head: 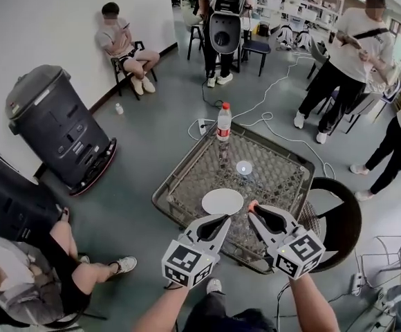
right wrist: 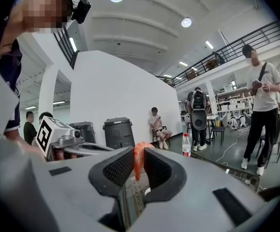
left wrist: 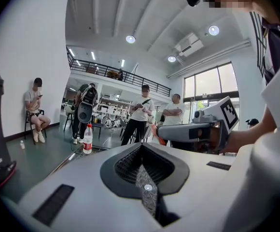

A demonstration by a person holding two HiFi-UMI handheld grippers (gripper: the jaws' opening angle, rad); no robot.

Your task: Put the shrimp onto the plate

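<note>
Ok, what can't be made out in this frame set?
Shrimp: right gripper view, lower part hidden between the right gripper's pads; head view, only an orange speck at the tips.
Plate: left gripper view, hidden behind the left gripper's body.
Small white round object on the table: head view, too small to identify.
Bottle label: every view, too small to read.

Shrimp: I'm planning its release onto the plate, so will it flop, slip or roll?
Probably light: the right hand-held gripper holds the shrimp by a narrow pinch alone. It seems fairly stiff, since it keeps its shape above the pads. It likely won't roll on the flat plate.
</note>
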